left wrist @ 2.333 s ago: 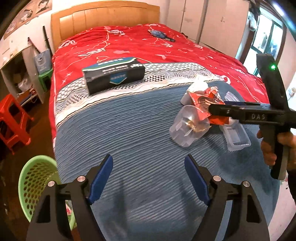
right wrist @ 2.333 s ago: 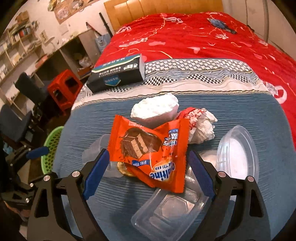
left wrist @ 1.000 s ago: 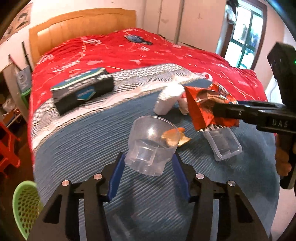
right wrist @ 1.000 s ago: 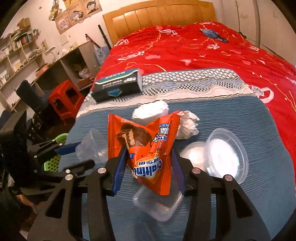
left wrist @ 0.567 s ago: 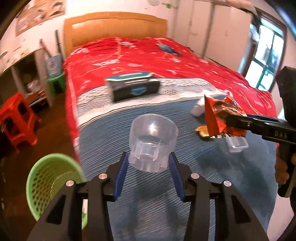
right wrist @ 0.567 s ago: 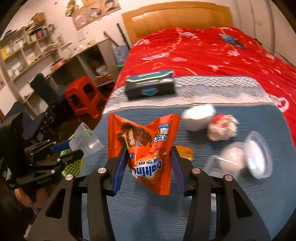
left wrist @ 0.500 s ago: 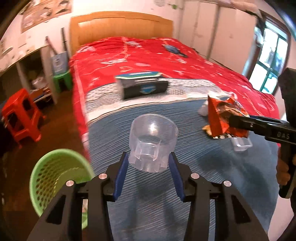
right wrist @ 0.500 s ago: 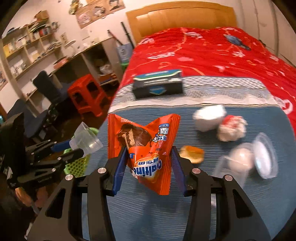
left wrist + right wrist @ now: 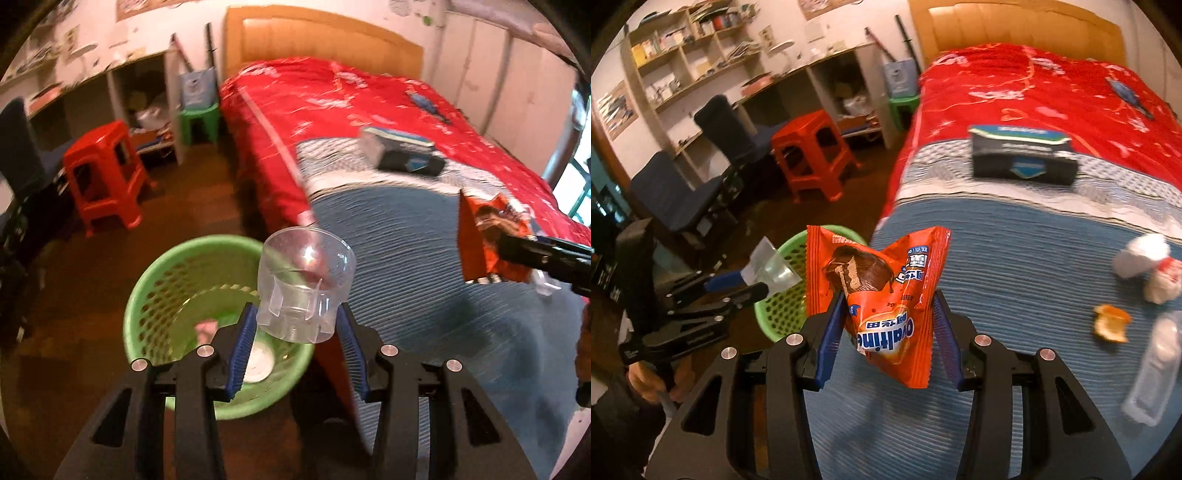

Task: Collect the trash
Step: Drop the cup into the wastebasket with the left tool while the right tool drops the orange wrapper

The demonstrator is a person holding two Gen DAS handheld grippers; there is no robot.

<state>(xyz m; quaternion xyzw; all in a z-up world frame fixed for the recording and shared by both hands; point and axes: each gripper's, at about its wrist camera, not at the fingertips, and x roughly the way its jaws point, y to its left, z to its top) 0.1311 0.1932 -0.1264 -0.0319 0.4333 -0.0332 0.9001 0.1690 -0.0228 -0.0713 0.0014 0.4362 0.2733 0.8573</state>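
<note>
My left gripper (image 9: 295,345) is shut on a clear plastic cup (image 9: 304,284) and holds it over the near rim of a green mesh trash basket (image 9: 155,295) on the floor beside the bed. The basket holds some trash. My right gripper (image 9: 888,343) is shut on an orange Ovaltine wrapper (image 9: 882,299), held above the blue blanket near the bed's edge. The wrapper also shows in the left wrist view (image 9: 484,240), the cup (image 9: 774,267) and basket (image 9: 783,306) in the right wrist view.
On the bed lie a dark box (image 9: 1021,158), crumpled white paper (image 9: 1141,256), a red-and-white wad (image 9: 1165,282), an orange food scrap (image 9: 1110,323) and a clear plastic container (image 9: 1156,373). A red stool (image 9: 103,173), a green stool (image 9: 197,120) and dark chairs (image 9: 676,195) stand on the floor.
Both grippers shut on their items, lifted them off the bed and swung left. The cup has moved from above the blanket to above the green basket; the wrapper follows toward the bed's edge.
</note>
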